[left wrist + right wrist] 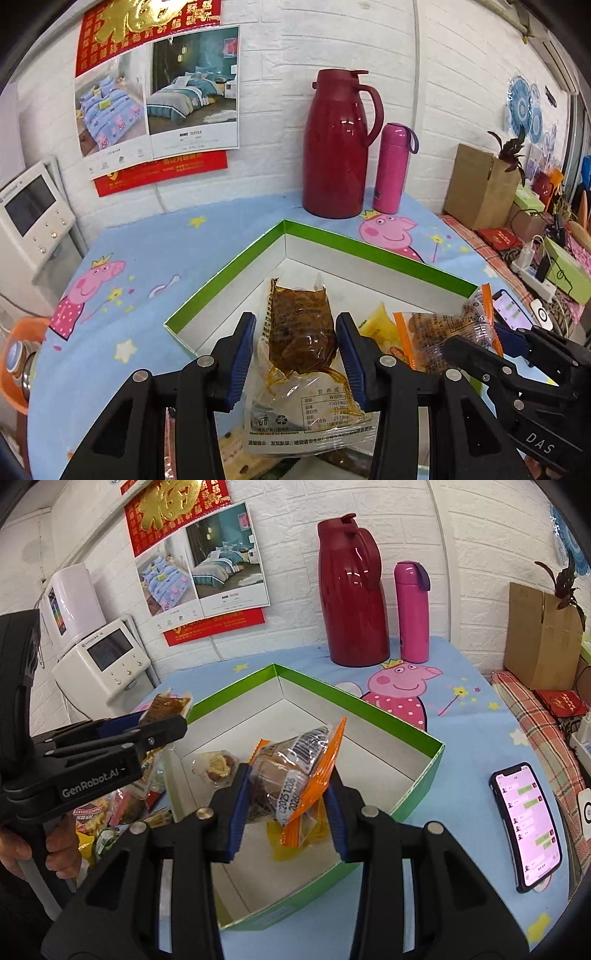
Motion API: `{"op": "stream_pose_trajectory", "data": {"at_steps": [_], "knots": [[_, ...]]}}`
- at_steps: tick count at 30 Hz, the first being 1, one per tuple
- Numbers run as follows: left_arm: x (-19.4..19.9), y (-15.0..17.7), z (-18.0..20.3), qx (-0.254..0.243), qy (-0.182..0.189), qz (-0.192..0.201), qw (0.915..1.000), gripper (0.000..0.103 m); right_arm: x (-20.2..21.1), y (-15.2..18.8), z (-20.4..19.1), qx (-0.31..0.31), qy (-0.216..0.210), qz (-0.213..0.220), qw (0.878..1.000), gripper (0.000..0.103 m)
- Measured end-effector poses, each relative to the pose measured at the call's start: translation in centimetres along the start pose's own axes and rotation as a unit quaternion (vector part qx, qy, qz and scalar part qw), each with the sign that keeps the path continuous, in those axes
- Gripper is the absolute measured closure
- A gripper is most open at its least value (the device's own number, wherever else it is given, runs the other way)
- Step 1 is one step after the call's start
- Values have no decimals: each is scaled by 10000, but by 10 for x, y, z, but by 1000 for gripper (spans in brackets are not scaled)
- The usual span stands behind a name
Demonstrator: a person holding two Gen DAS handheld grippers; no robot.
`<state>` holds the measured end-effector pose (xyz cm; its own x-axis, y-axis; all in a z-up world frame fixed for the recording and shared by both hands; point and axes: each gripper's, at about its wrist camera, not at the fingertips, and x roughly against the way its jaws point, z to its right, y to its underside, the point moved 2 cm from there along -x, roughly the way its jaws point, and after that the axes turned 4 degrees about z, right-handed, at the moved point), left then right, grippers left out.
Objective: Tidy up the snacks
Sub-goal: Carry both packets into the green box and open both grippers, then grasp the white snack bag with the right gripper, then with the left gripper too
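1. While the left gripper (pixel 301 354) pinches a clear packet of brown snack (pixel 301 332) above the green box (pixel 229 266),
2. the right gripper (pixel 288 805) clamps an orange-edged packet (pixel 299 771) over the box interior.

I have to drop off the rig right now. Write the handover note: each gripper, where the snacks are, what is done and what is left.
Left gripper: shut on the brown vacuum pack, held at the left edge of the green box.
Right gripper: shut on the orange-edged packet, held above the box.
Done: the yellow packet and a small clear-wrapped snack lie in the box.
Left: release both held packs into the box, then bring over the loose snacks piled on the table left of the box.
Nearby: the phone lies to the right of the box.
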<state>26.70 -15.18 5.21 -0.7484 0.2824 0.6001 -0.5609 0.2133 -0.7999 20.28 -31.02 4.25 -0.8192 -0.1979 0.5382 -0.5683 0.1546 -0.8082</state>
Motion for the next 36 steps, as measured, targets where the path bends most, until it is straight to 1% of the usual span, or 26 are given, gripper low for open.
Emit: {"op": "stream_pose_trajectory", "data": {"at_steps": [4,5,6,7,8,9,11,15,18,20,25,29,32,36], "knots": [[-14,-2,-4,-18,-43,-11,10000,57,-17,-2,2,95,55,-50,9999,61],[-14,-2,-5,-32,-66,73,9999,52,-20,-2,1,154,43,-48,9999,60],[-15,-3,-5,-66,-69,146,9998,43,-21,-2,1,226,71,-37,9997,56],[-14,-3,-6,-106,-92,196,9997,18,-22,-1,1,284,155,-26,9995,38],[-11,-3,-7,-106,-187,283,9994,5,-21,-1,0,330,223,22,9992,18],[-7,-2,-8,-83,-308,411,9986,2,-20,0,0,363,235,85,9990,13],[0,-1,-9,-112,-405,562,9975,1,-16,0,-1,386,197,111,9990,12],[13,-1,-11,-125,-433,615,9971,1,-7,0,-6,386,227,129,9989,12],[27,0,-12,-101,-422,669,9968,1,10,-1,-14,436,206,232,9986,12],[39,1,-12,-83,-406,732,9965,1,22,-2,-23,506,199,326,9980,10],[73,6,-14,-38,-397,883,9953,1,54,-2,-45,673,105,516,9963,7],[105,16,-28,152,-342,816,9960,1,78,6,-62,707,-132,567,9958,6],[125,29,-42,301,-513,630,9962,1,90,18,-75,778,-310,533,9951,6],[146,58,-60,338,-655,474,9962,1,95,42,-91,898,-504,314,9942,6]]}}
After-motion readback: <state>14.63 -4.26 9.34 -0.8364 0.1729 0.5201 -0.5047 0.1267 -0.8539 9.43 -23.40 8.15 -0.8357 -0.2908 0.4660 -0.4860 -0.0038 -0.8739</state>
